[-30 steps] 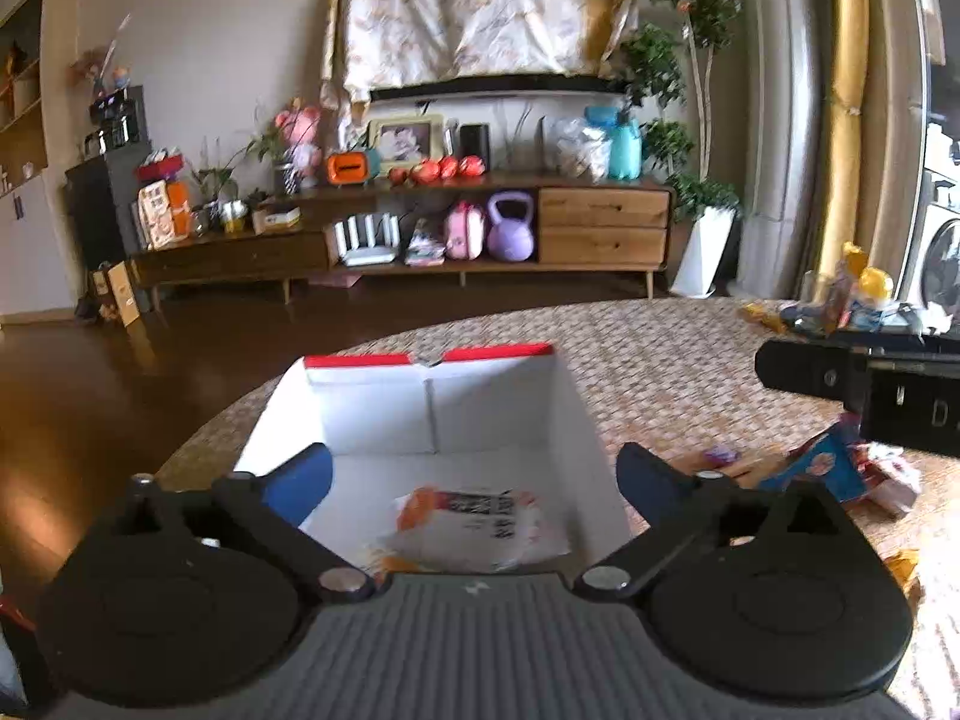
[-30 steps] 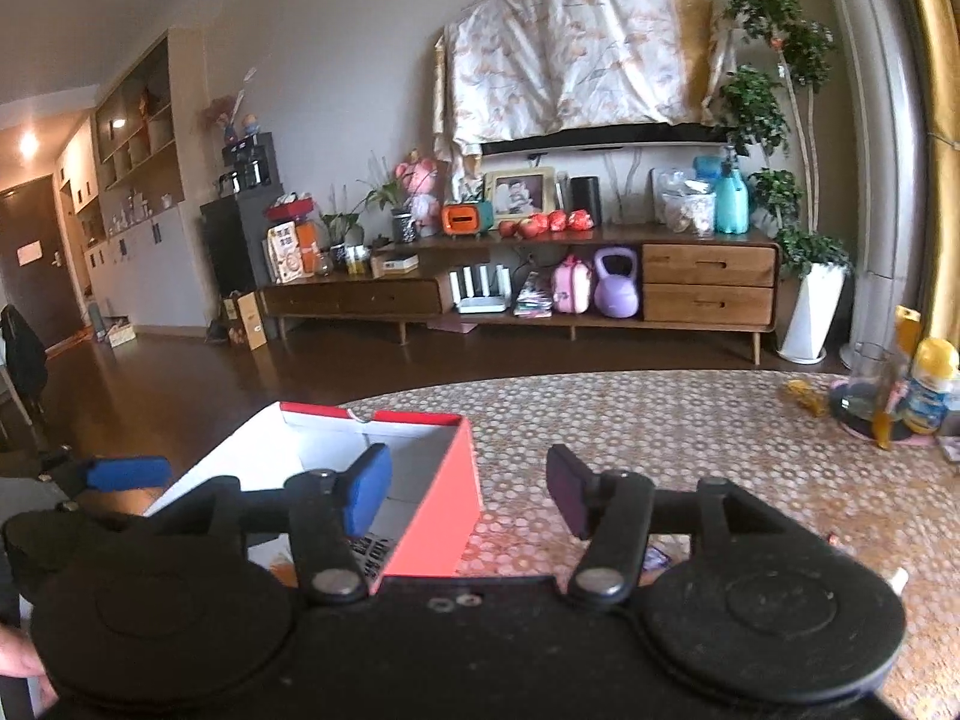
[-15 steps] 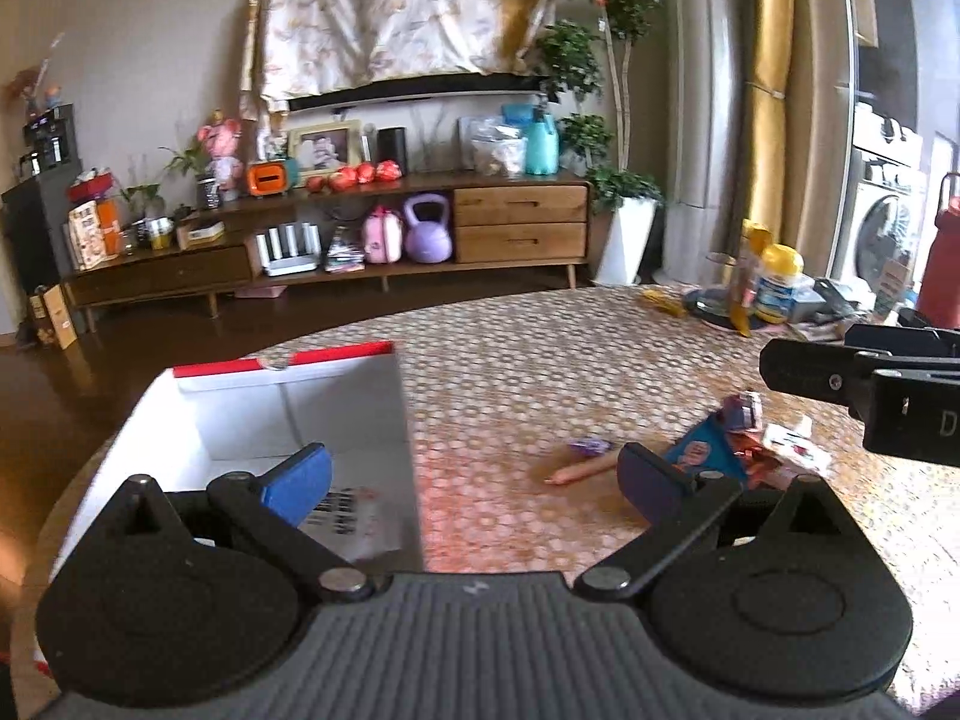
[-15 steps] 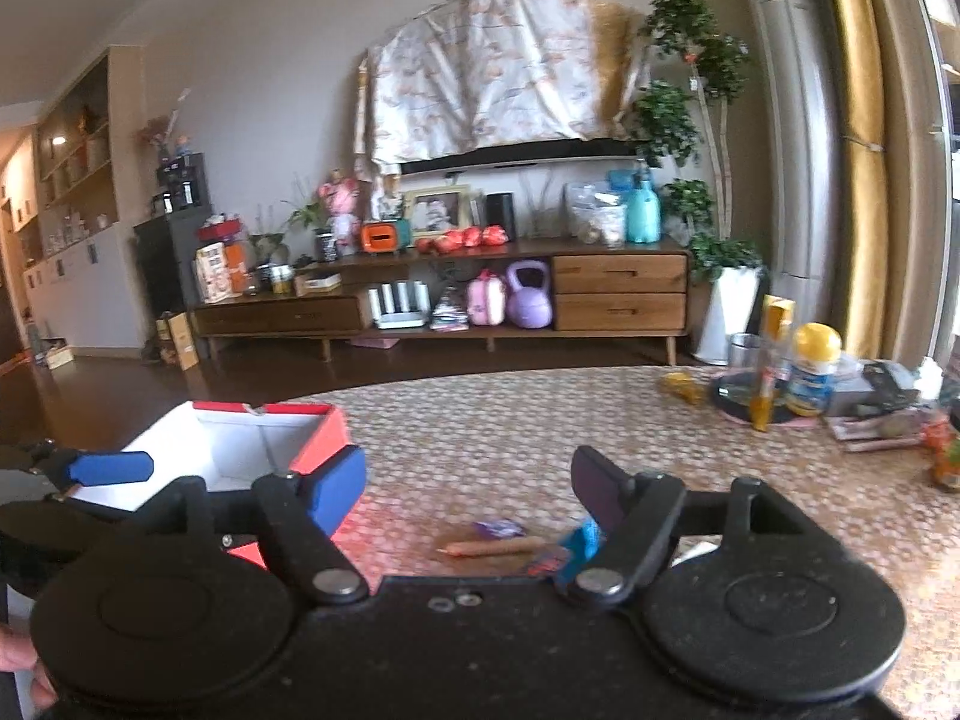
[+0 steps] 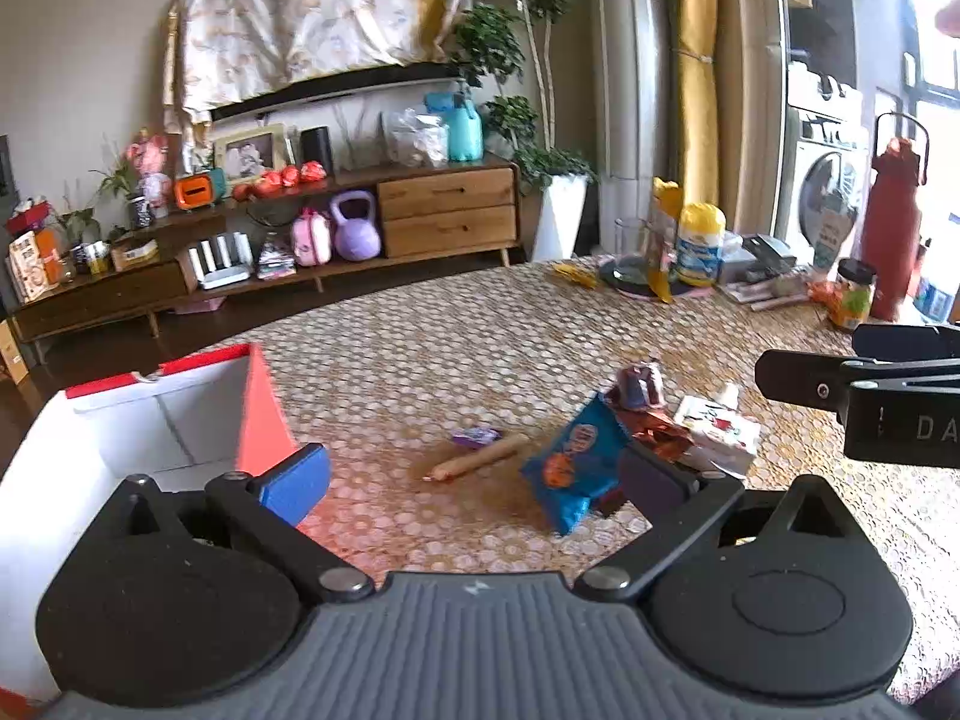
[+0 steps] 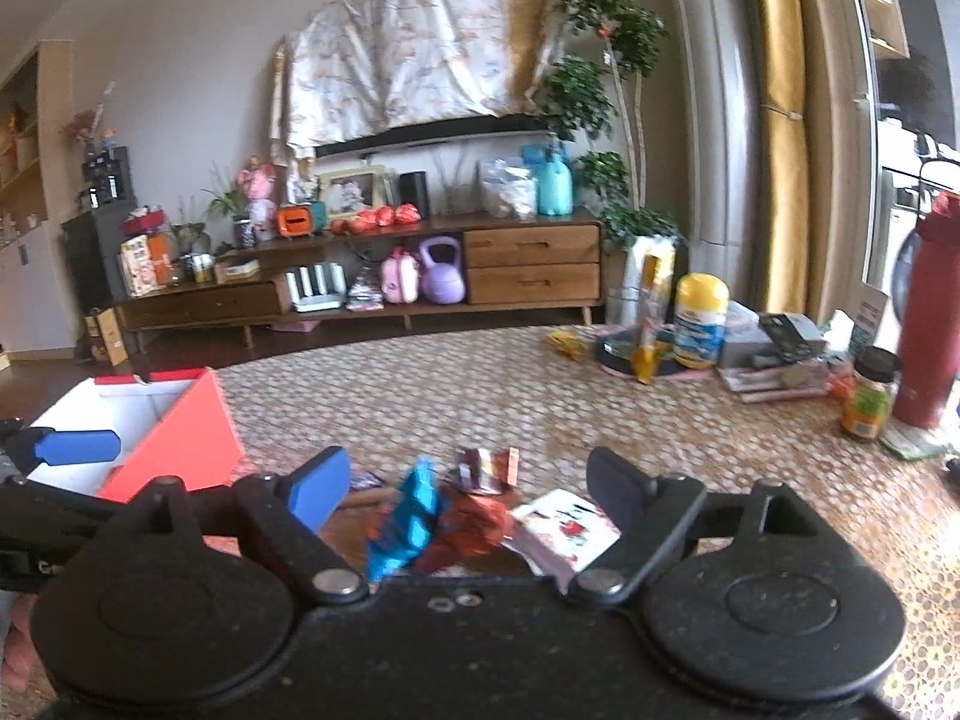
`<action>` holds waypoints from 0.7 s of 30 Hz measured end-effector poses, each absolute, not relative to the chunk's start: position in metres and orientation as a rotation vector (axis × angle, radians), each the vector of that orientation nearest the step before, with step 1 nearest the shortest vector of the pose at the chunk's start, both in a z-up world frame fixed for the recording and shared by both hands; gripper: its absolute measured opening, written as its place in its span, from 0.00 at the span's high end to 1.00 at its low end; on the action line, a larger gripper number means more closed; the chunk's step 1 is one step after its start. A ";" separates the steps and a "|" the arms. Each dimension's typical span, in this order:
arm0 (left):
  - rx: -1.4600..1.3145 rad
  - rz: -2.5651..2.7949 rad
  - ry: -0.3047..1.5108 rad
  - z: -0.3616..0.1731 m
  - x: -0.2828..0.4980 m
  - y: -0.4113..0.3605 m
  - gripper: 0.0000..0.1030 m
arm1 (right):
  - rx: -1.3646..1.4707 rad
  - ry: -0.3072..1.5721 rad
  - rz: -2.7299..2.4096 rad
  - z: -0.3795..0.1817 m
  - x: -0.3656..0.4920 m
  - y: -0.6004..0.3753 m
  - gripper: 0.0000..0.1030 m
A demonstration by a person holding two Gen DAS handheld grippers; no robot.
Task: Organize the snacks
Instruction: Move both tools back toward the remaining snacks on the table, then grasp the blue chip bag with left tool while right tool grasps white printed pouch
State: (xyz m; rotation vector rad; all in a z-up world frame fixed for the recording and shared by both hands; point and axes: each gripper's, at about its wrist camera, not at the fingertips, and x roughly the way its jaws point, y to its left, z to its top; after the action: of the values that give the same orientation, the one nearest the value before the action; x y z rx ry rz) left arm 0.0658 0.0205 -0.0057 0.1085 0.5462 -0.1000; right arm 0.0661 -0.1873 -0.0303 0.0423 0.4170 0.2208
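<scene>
Left gripper [image 5: 474,489] spread, empty, above table [image 5: 456,336]. Right gripper [image 6: 468,483] likewise spread, empty. Snack pile directly ahead of right gripper at 12 o'clock: blue packet [image 6: 408,516], brown wrapper [image 6: 465,525], white packet [image 6: 567,525]. Same blue packet [image 5: 573,468] at 1 o'clock from left gripper; sausage stick [image 5: 480,457] at 12, long axis running 8 to 2. Right gripper judged nearer. Red-and-white box [image 5: 150,420] at 10 o'clock. Patterned tablecloth; living room with sideboard [image 6: 360,276] beyond.

box [image 5: 90,438]: left side cut off | blue packet [image 6: 408,516]: lower part behind right gripper body
</scene>
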 end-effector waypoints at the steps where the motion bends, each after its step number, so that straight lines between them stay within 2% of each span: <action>1: 0.112 -0.107 0.549 -0.009 0.068 0.017 0.00 | 0.045 0.422 0.212 -0.033 0.068 -0.191 0.14; 21: 0.166 -0.197 0.651 -0.075 0.139 -0.030 0.00 | 0.059 0.574 0.121 -0.097 0.120 -0.246 0.10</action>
State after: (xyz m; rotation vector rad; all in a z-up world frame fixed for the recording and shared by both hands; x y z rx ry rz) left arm 0.1386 -0.0296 -0.0750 0.1659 0.6512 -0.1970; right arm 0.1196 -0.2457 -0.0968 0.0590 0.5740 0.1212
